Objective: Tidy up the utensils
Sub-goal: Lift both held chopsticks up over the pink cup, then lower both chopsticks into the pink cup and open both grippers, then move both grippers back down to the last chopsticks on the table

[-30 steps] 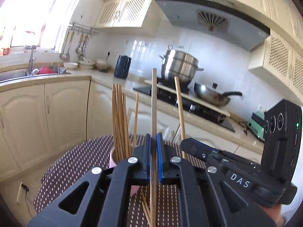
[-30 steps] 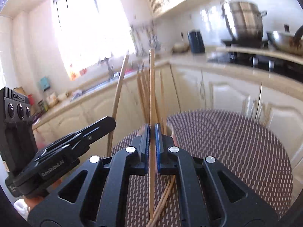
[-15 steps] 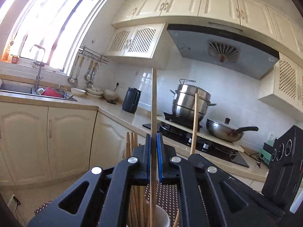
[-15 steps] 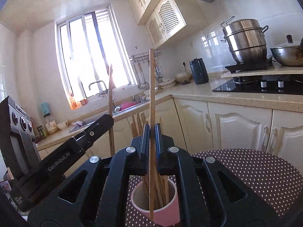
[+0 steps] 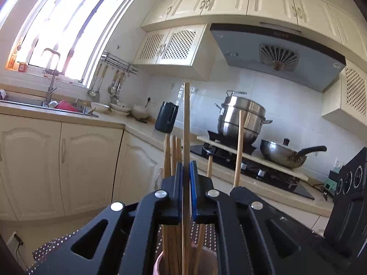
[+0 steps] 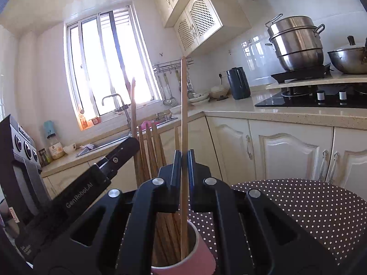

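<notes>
Because we want both standing, each gripper, left gripper (image 5: 186, 183) and right gripper (image 6: 182, 171), clamps one chopstick (image 6: 183, 114) upright, tips inside the pink cup (image 6: 201, 261) at six o'clock.

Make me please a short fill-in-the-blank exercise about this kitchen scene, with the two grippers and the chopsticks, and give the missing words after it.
1. The right gripper is shut on one upright ____.
2. The lower end of that stick sits inside the ____ cup, among other chopsticks.
3. The cup stands on a brown table cover with white ____.
4. The left gripper is ____ on a chopstick too.

Missing words: chopstick; pink; dots; shut
</notes>
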